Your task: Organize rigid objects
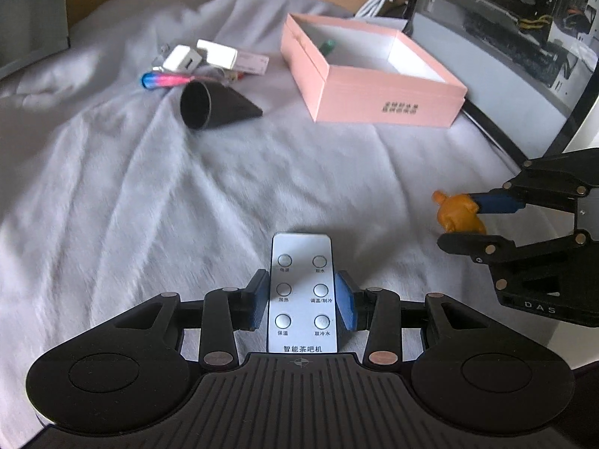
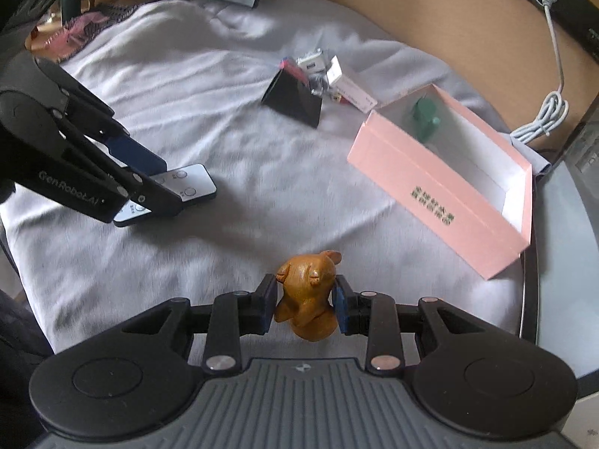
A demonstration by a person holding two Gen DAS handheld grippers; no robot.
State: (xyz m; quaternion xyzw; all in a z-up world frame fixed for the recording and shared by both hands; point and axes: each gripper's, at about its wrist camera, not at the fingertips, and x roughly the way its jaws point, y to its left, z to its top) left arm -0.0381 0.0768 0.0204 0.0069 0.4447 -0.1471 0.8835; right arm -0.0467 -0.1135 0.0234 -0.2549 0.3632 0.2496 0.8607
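My left gripper (image 1: 302,301) is shut on a silver remote control (image 1: 301,284), held flat over the white cloth; it also shows in the right wrist view (image 2: 187,184). My right gripper (image 2: 305,301) is shut on an orange-brown animal figurine (image 2: 307,292), also seen in the left wrist view (image 1: 458,212). An open pink box (image 1: 374,86) lies ahead with a green object (image 2: 425,114) inside. A black cone-shaped piece (image 1: 213,106) and a pile of small items with white chargers (image 1: 202,58) lie to the box's left.
A white fleece cloth (image 1: 131,187) covers the surface. A glass-sided computer case (image 1: 524,37) stands at the right. A coiled white cable (image 2: 543,116) lies behind the box. A brown wall panel (image 2: 430,18) borders the back.
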